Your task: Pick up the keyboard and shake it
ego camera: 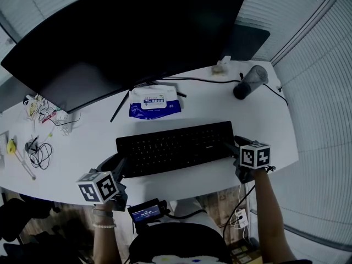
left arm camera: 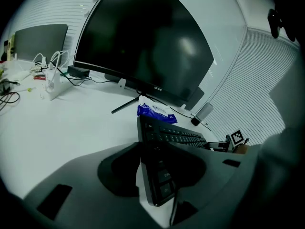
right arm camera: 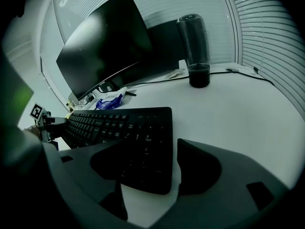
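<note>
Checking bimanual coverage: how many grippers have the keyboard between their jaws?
2: left gripper closed on the left end of the keyboard; right gripper around its right end, jaws open. None hidden.

all three views are dim, cool-toned and low in contrast; the white desk (ego camera: 77,147) is the brightest surface, the monitor (ego camera: 126,32) near black with faint reflections. both gripper views show fisheye curvature, black vignetted corners, and a soft near end of the keyboard (left arm camera: 159,180).
</note>
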